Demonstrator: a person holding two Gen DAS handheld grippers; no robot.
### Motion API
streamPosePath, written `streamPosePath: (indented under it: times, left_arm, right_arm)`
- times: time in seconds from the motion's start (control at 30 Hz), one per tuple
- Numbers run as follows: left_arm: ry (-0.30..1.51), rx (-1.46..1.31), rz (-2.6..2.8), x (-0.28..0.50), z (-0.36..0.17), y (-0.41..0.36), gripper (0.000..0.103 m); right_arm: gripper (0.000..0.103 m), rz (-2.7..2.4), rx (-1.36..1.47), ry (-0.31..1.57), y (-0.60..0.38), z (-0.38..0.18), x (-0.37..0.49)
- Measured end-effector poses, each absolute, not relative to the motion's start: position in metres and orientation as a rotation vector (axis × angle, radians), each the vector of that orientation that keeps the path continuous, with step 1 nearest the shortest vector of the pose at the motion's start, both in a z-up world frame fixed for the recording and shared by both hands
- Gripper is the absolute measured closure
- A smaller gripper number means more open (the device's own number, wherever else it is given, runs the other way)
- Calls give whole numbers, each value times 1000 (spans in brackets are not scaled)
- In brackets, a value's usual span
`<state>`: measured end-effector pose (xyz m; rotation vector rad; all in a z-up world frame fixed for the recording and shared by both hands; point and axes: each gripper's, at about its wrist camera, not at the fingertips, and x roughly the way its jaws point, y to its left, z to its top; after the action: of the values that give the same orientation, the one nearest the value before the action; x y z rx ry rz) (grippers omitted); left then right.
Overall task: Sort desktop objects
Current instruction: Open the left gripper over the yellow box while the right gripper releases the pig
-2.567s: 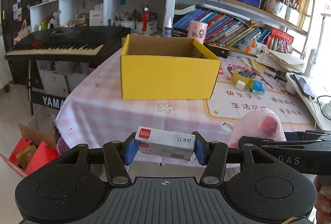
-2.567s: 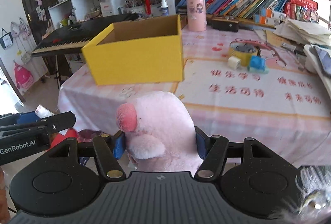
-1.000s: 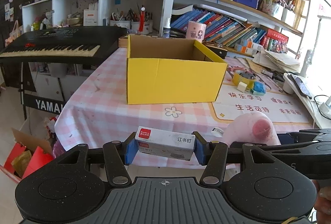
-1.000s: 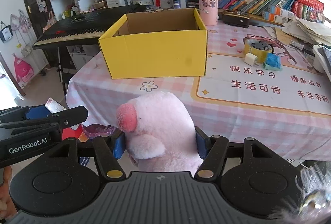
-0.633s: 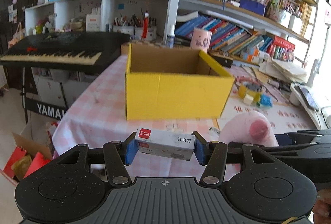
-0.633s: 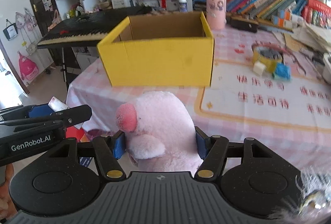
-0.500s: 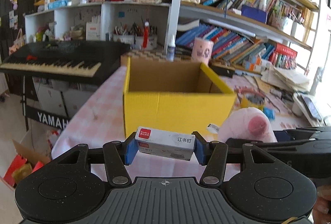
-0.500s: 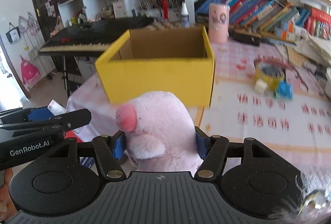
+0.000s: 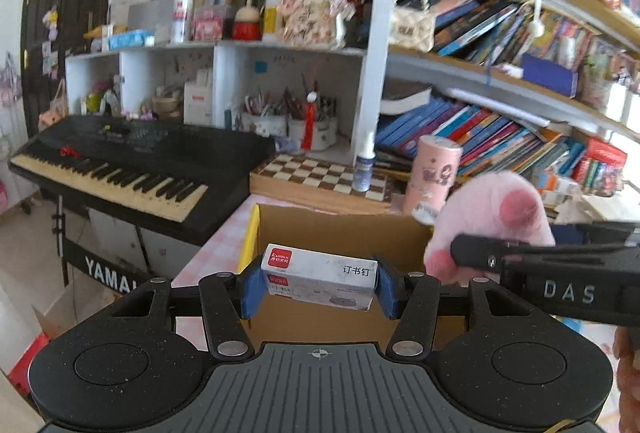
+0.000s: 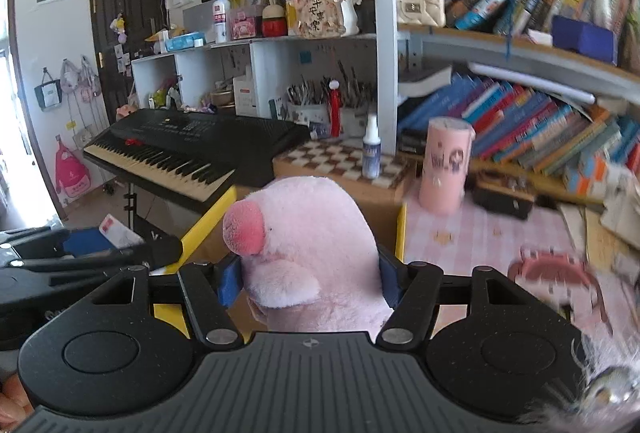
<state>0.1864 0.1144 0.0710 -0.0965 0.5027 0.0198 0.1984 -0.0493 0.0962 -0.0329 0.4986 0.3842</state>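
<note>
- Both grippers have advanced from the table's near edge to over the yellow box point(image 9: 320, 233).
- Left gripper point(image 9: 319, 283) clamps the staple box point(image 9: 320, 275); right gripper point(image 10: 308, 283) clamps the pink plush point(image 10: 308, 253).
- Next, probably: lower, release inside.

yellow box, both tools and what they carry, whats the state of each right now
yellow box: open at the top, upright on the table, nothing visible in the part of its interior that shows
left tool: shut on the staple box
staple box: closed, held level over the box opening
right tool: shut on the pink plush pig
pink plush pig: held upright, snout to the left, over the box
</note>
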Motion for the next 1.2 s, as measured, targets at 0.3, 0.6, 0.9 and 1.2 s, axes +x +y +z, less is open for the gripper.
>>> streamPosePath:
  times: [0.3, 0.6, 0.9, 1.2]
  left_arm:
    - [696, 0, 29, 260, 31, 103, 49]
    - [829, 72, 7, 289, 9, 90, 49]
    - [962, 139, -12, 293, -16, 86, 49]
    - [953, 136, 17, 289, -14, 86, 48]
  right_arm:
    - [41, 480, -222, 608, -31, 69, 303]
    - [41, 679, -536, 723, 2, 40, 358]
    - [41, 846, -719, 871, 30, 8, 374]
    - [38, 863, -775, 938, 38, -10, 381]
